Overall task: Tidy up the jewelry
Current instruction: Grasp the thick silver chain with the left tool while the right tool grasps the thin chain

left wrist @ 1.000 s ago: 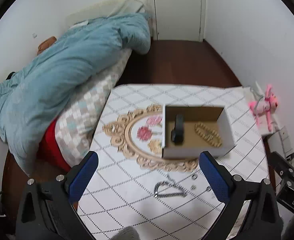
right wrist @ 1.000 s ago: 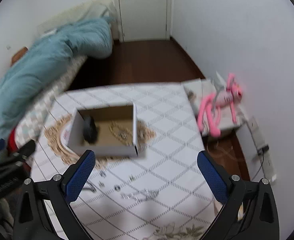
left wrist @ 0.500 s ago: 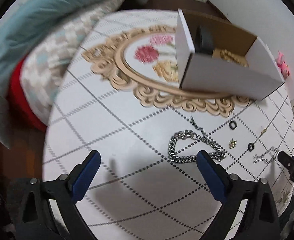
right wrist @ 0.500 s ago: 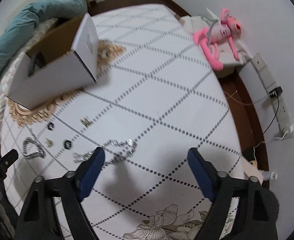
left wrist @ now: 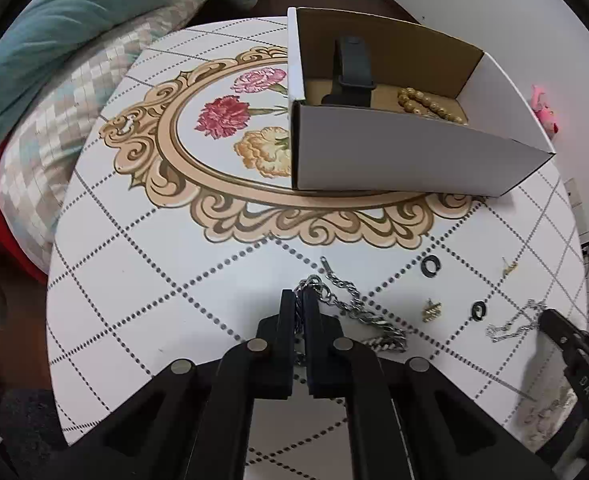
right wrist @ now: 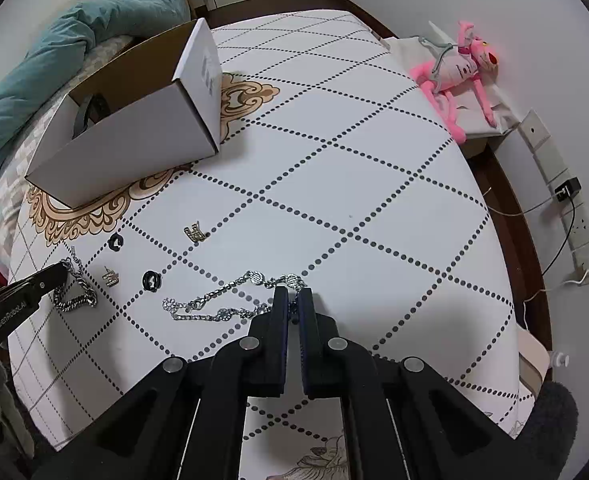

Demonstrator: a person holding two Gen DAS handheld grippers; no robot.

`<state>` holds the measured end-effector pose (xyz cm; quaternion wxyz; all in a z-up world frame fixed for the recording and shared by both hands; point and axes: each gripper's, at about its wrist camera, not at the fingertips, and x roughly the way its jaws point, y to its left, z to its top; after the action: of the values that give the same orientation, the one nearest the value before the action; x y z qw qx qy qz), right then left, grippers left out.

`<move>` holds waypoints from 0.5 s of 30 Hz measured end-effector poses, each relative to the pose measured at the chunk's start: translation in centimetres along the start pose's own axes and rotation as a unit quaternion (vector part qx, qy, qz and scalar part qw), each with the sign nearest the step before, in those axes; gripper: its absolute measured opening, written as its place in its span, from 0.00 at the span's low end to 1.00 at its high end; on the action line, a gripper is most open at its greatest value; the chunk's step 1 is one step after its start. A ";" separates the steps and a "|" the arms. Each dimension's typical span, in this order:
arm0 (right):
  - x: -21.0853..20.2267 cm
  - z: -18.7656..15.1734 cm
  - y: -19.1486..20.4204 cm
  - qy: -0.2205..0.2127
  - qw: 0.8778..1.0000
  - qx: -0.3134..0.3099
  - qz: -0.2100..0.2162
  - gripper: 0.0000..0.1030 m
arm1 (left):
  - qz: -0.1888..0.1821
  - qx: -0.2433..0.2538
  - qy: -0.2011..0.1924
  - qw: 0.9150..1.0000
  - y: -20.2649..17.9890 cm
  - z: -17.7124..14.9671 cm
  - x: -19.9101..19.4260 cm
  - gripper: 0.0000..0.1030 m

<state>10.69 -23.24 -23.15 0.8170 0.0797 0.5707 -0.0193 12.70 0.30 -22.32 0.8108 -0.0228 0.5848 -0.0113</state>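
My left gripper (left wrist: 299, 298) is shut on a thick silver chain bracelet (left wrist: 358, 312) lying on the table; it also shows in the right wrist view (right wrist: 74, 296). My right gripper (right wrist: 293, 294) is shut on a thin silver necklace with round charms (right wrist: 230, 300), which trails to the left on the table. A white cardboard box (left wrist: 394, 152) stands behind, holding a black watch (left wrist: 352, 72) and a gold bead bracelet (left wrist: 426, 104). Two black rings (right wrist: 150, 280), (right wrist: 115, 241) and small gold pieces (right wrist: 195, 233), (right wrist: 111, 277) lie loose between the grippers.
The table (right wrist: 354, 160) has a white cloth with dotted diamonds and a floral medallion. A bed with a teal duvet (left wrist: 74, 28) lies left. A pink plush toy (right wrist: 458, 76) and a power strip (right wrist: 570, 216) are right of the table.
Both grippers have dropped to the table and closed from wide open, the left on the thick chain bracelet, the right on the thin necklace.
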 end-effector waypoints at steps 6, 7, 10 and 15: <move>-1.8 -0.5 -1.1 -0.004 0.996 0.042 0.080 0.05 | -0.027 -0.010 -0.016 0.999 0.4 -1.1 -2.7 0.02; -2.2 -0.5 -1.2 -0.007 0.995 0.045 0.088 0.05 | -0.031 -0.008 -0.021 0.999 0.3 -1.2 -3.5 0.02; -4.2 -0.4 -1.2 -0.024 0.993 0.047 0.108 0.05 | -0.044 -0.007 -0.031 0.999 0.4 -1.5 -5.1 0.02; -6.7 0.8 -0.5 -0.045 0.991 0.029 0.126 0.05 | -0.063 -0.007 -0.049 0.997 0.9 -1.0 -7.6 0.02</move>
<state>9.04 -24.26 -16.62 0.8351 0.1737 0.5180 0.0637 9.35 1.51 -15.45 0.8363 -0.0655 0.5414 -0.0571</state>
